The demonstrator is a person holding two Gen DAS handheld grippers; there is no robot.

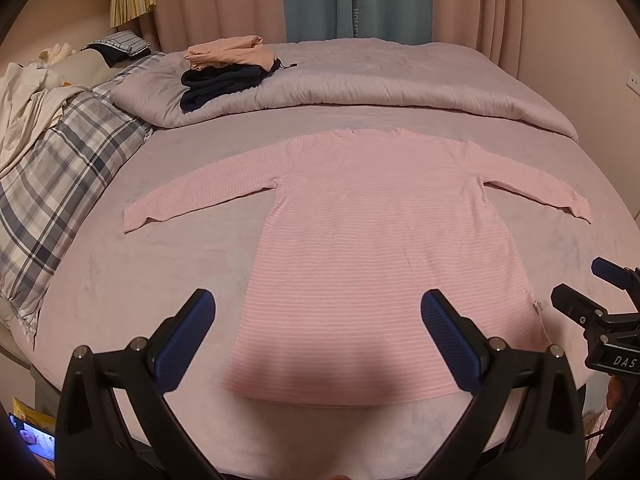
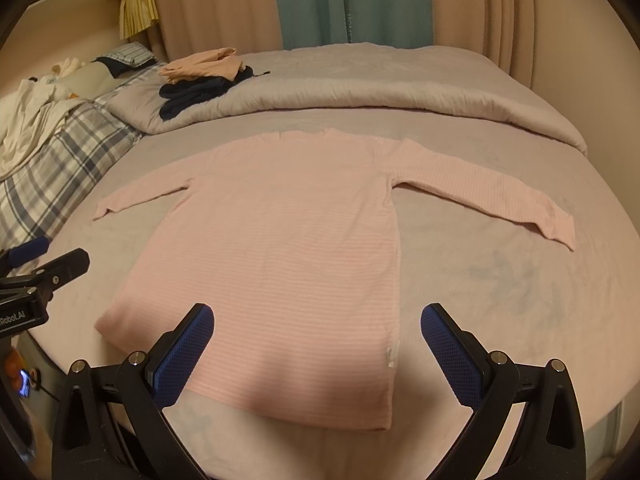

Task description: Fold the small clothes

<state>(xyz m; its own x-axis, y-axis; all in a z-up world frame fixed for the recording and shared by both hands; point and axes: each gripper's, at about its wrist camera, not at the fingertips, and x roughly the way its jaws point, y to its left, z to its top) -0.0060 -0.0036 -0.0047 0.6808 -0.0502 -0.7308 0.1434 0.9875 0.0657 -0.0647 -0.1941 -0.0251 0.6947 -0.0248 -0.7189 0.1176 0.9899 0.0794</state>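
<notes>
A pink striped long-sleeved top (image 1: 360,232) lies flat on the bed, neck away from me, both sleeves spread out to the sides; it also shows in the right wrist view (image 2: 280,248). My left gripper (image 1: 318,304) is open and empty, hovering above the hem's left half. My right gripper (image 2: 318,318) is open and empty above the hem's right corner. The right gripper also shows at the right edge of the left wrist view (image 1: 592,292), and the left gripper at the left edge of the right wrist view (image 2: 48,256).
A folded grey duvet (image 1: 360,84) lies across the far part of the bed, with a pile of dark and peach clothes (image 1: 228,72) on it. A plaid pillow (image 1: 60,168) and white cloth (image 1: 24,108) lie at the left. Curtains (image 1: 352,0) hang behind.
</notes>
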